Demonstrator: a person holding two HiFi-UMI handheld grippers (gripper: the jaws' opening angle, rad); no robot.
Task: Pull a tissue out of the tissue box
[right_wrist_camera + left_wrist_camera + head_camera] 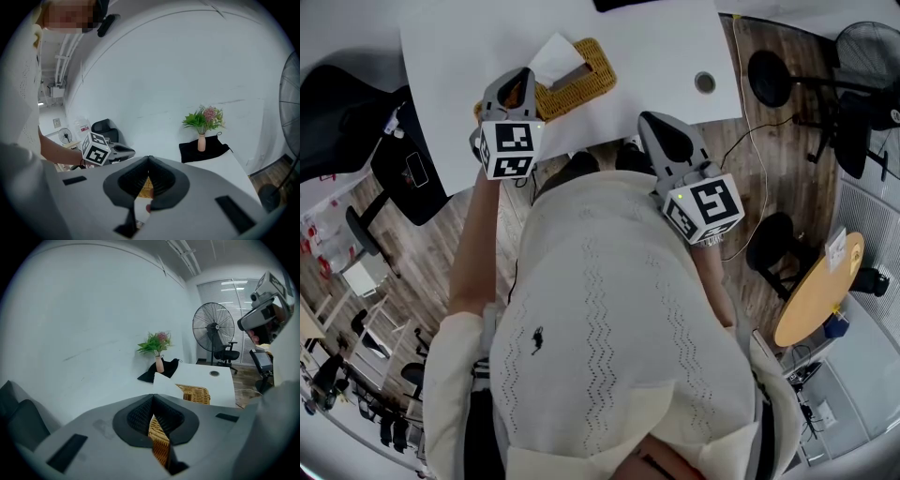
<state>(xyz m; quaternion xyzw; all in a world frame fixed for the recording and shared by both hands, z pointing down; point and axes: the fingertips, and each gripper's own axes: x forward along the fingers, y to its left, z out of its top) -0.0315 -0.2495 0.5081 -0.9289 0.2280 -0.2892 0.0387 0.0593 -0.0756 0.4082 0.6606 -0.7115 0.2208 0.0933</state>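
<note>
Close to the worktop's (pixel 656 56) near edge, toward its left corner: woven tissue box (pixel 581 77), white tissue (pixel 555 58) standing up from it. At the box's left end, left gripper (pixel 523 82), fingers closed, empty. Over the near edge, right gripper (pixel 652 120), fingers likewise together, holding nothing.

This is an office: a big white desk (pixel 656 56) with a round cable hole (pixel 705 82) stands on a wood-plank floor (pixel 769 178) against a plain white wall (pixel 93 333). A black swivel chair (pixel 228 352) and a pedestal fan (pixel 213 327) stand near a window (pixel 239 291) with blinds, and 1 small round wooden table (pixel 817 291) is off to one side.
</note>
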